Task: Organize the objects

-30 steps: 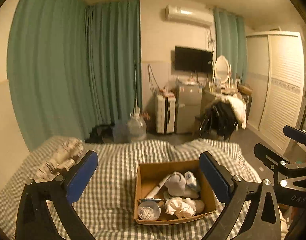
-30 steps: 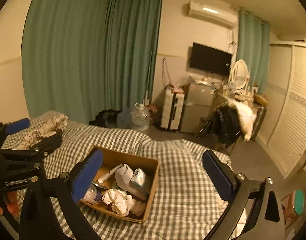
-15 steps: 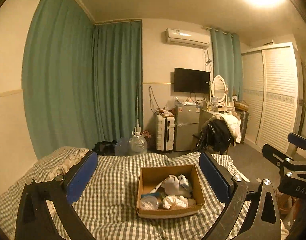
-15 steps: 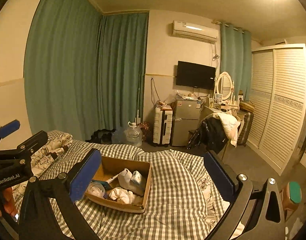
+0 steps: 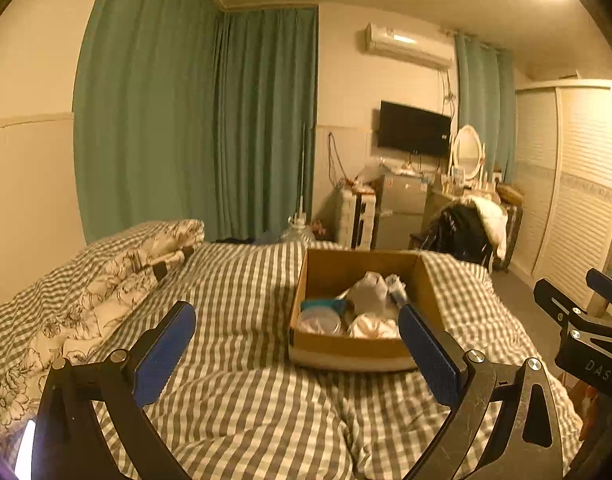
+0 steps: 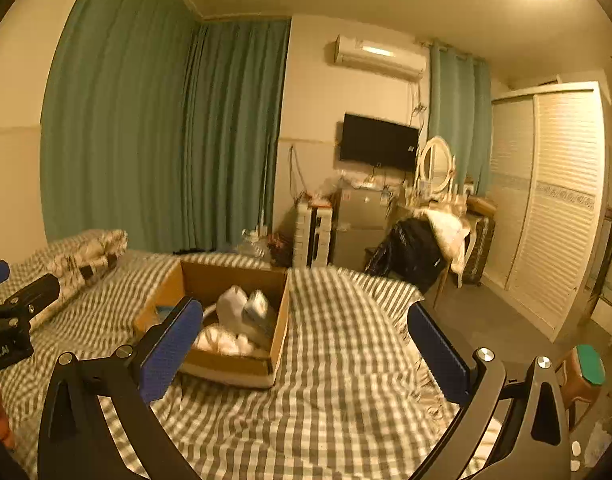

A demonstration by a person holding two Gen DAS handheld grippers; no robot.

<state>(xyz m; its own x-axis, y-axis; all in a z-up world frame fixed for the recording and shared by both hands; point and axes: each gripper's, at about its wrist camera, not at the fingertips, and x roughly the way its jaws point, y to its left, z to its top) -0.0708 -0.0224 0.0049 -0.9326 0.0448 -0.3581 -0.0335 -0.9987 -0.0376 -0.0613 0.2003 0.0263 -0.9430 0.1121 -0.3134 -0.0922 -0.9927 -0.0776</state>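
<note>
Change: both views are dropped lower and closer to the bed than half a second ago; the cardboard box (image 5: 358,312) is now seen larger and from a flatter angle, with less of its inside on show. A second ago it was looked down into more steeply.
Left hand-held gripper (image 5: 296,344): jaws spread wide, nothing held; its blue pads (image 5: 166,348) frame the near side of the box, no contact made.
Right hand-held gripper (image 6: 306,346): jaws spread wide too, nothing held; it is kept above the checked bedcover (image 6: 346,360), with the box partly behind its left pad.
Box location: set on the bedcover, mid-bed, in front of both grippers; slightly to the right in the left view, to the left in the right view.
Box contents: a clear lidded round tub (image 5: 320,322) at the near left, a white crumpled item (image 5: 372,326) beside it, a white pouch-like item (image 5: 368,294) behind; a teal edge is seen at the left; finer detail is blurred.
Bed surroundings: a floral pillow (image 5: 118,272) lies well apart to the left.
Meaning for task: judged to be an approach, with nothing picked so far and all items left in the box.
Next move needs: one gripper lowered over the box rim onto a single item.
Risk: soft items may be snagged together; the box may slide on the soft cover.
</note>
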